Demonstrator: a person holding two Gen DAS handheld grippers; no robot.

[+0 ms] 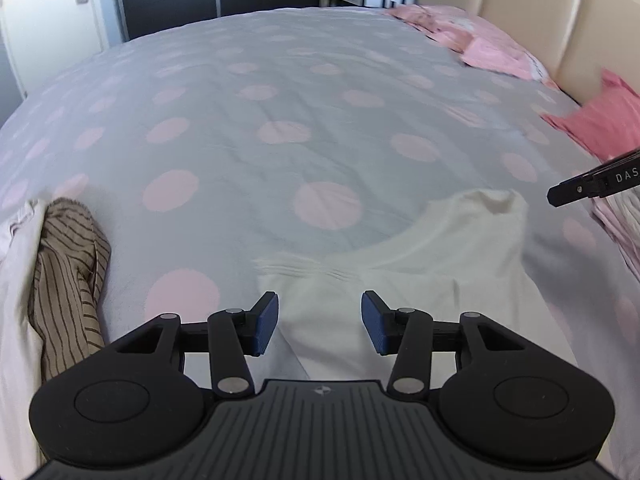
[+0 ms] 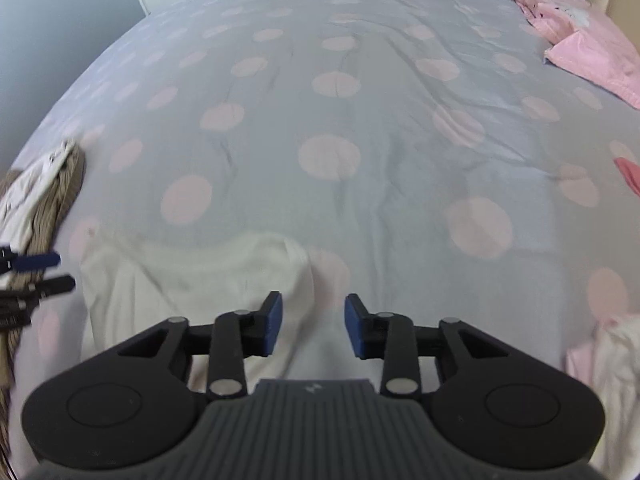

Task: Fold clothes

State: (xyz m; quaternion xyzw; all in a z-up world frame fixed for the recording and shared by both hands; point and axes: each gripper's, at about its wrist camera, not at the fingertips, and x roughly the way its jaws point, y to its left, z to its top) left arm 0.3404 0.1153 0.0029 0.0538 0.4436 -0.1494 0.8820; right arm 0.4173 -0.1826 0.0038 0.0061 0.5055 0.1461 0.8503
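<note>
A white garment (image 1: 432, 264) lies spread on the grey bedcover with pink dots (image 1: 280, 100), near the front edge. My left gripper (image 1: 319, 326) hovers open just above its near part, nothing between the blue pads. In the right wrist view the same white garment (image 2: 192, 280) lies at lower left, and my right gripper (image 2: 313, 326) stands open over its right edge, empty. The tip of the right gripper (image 1: 592, 184) shows at the right of the left wrist view. The left gripper's fingers (image 2: 36, 272) show at the left edge of the right wrist view.
A brown striped garment (image 1: 68, 280) and a pale cloth (image 1: 16, 280) are heaped at the left. Pink pillows (image 1: 492, 44) and a coral-pink garment (image 1: 600, 120) lie by the beige headboard (image 1: 560, 20). More white and pink clothes (image 2: 612, 360) sit at the right.
</note>
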